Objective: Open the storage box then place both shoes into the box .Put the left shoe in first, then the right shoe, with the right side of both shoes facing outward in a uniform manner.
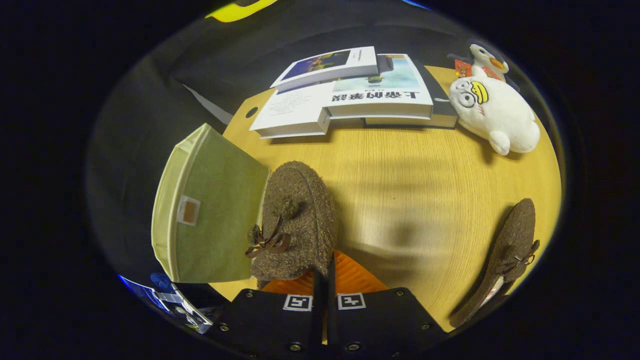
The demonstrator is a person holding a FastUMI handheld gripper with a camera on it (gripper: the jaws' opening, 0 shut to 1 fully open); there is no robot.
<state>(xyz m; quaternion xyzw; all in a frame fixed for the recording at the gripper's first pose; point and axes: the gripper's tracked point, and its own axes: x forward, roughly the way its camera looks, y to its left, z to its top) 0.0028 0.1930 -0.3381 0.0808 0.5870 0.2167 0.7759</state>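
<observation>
While the claw (324,280) is clamped narrow on the heel of a fuzzy brown shoe (295,220), the shoe hangs just ahead of the fingers, right beside the green storage box (215,205); the box's flap seems to stand raised, though its opening is hard to make out. This looks like the first shoe going in; the other shoe (510,255) lies well apart on the tabletop (410,190); next, the held shoe must swing leftward into the box, right side outward.

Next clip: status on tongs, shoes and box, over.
Tongs shut on brown shoe, held beside green box. Second shoe lies on table. Nothing between shoe and box.
</observation>
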